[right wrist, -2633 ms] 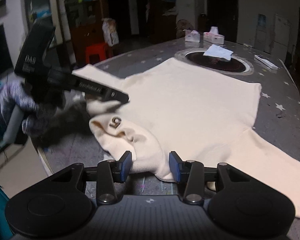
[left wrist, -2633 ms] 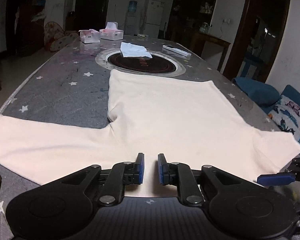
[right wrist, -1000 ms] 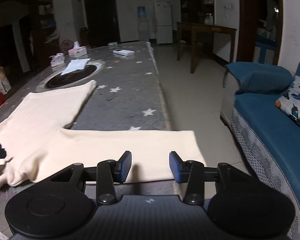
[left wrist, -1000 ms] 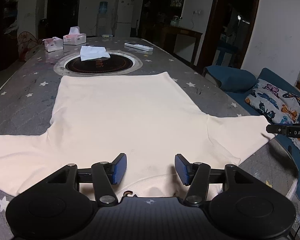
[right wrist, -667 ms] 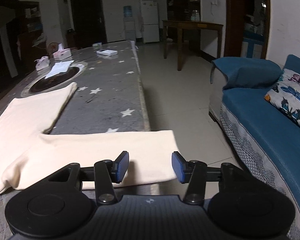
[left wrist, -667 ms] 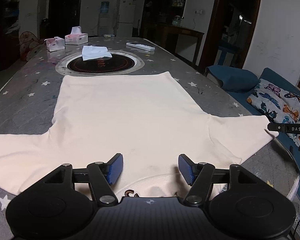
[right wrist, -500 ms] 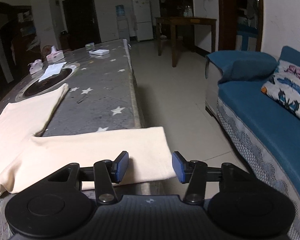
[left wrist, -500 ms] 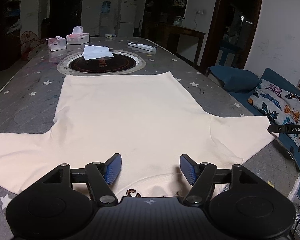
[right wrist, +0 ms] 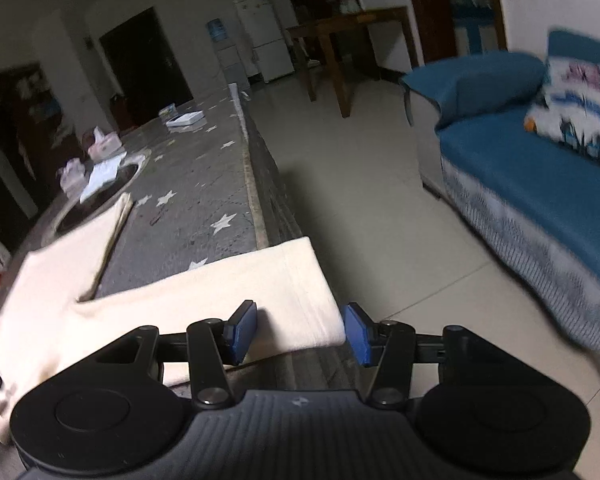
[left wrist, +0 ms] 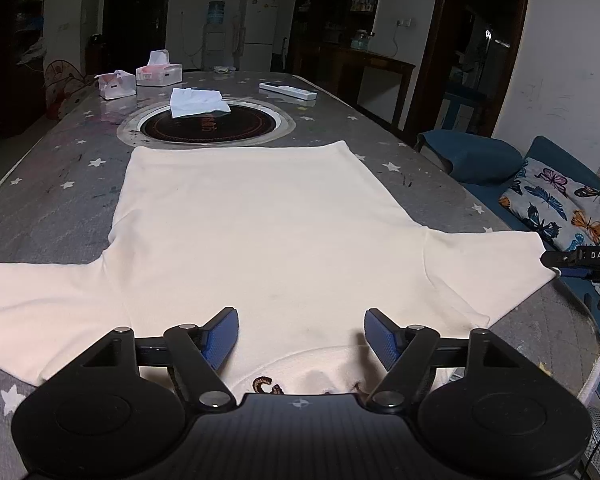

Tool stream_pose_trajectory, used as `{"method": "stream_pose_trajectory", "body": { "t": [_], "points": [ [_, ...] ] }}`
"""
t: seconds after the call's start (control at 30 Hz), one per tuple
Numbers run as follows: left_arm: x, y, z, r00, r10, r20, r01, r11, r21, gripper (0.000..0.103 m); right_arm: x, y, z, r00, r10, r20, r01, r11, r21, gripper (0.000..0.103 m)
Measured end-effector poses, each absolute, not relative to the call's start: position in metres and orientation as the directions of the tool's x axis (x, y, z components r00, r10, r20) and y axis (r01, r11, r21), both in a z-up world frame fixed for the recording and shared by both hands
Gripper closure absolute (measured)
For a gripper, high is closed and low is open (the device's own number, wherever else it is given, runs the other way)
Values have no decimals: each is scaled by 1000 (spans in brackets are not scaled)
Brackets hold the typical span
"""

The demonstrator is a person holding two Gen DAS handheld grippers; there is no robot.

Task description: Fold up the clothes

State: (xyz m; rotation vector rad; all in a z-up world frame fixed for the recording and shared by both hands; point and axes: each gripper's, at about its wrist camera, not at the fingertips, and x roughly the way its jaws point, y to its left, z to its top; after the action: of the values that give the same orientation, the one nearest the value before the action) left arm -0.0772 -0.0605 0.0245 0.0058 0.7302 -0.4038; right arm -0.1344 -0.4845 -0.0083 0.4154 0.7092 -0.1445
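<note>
Cream long-sleeved top [left wrist: 260,232] spread flat on a grey star-patterned table [left wrist: 60,176], both grippers parted.

The garment lies front down with its hem toward the round black inset plate [left wrist: 210,128] and its collar nearest the left gripper [left wrist: 300,338], whose blue pads stand wide apart just above the neckline; dark lettering shows at the collar edge. The fabric is pale, smooth and largely free of creases, with faint smudges near the neck. Both sleeves extend straight out to the sides. The right sleeve [right wrist: 220,300] reaches the table's edge, its cuff overhanging slightly; the right gripper [right wrist: 298,332] is at that cuff, jaws apart, with the cuff's corner between the pads, unclamped. Tissue boxes [left wrist: 158,72] and a white cloth [left wrist: 196,102] lie beyond the plate.
</note>
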Motion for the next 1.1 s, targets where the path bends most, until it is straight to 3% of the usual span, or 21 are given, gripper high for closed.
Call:
{"method": "stream_pose_trajectory", "body": {
  "t": [0.17,0.3,0.4,0.67,0.87,1.1],
  "points": [
    [-77,-61,24,673,-351,-651,357,925,-130,29,-141,-498,-15,763,59,-644,294,855,427,57],
    [-79,-59,26,680,-346,-647,352,927,-125,28,-142,-503,-12,779,40,-625,300,852,429,83],
    [-80,-56,27,686,-342,-643,347,930,-124,27,-141,-495,-3,787,14,-616,279,884,376,95],
    [-85,-49,27,688,-342,-639,344,930,-128,27,-138,-467,41,847,78,-525,146,917,372,98],
    [-90,-40,26,690,-347,-635,344,929,-134,26,-123,-421,89,866,232,-444,-59,927,370,98],
    [-97,-21,26,705,-343,-621,320,935,-153,24,-90,-335,117,807,422,-413,-297,894,335,98]
  ]
}}
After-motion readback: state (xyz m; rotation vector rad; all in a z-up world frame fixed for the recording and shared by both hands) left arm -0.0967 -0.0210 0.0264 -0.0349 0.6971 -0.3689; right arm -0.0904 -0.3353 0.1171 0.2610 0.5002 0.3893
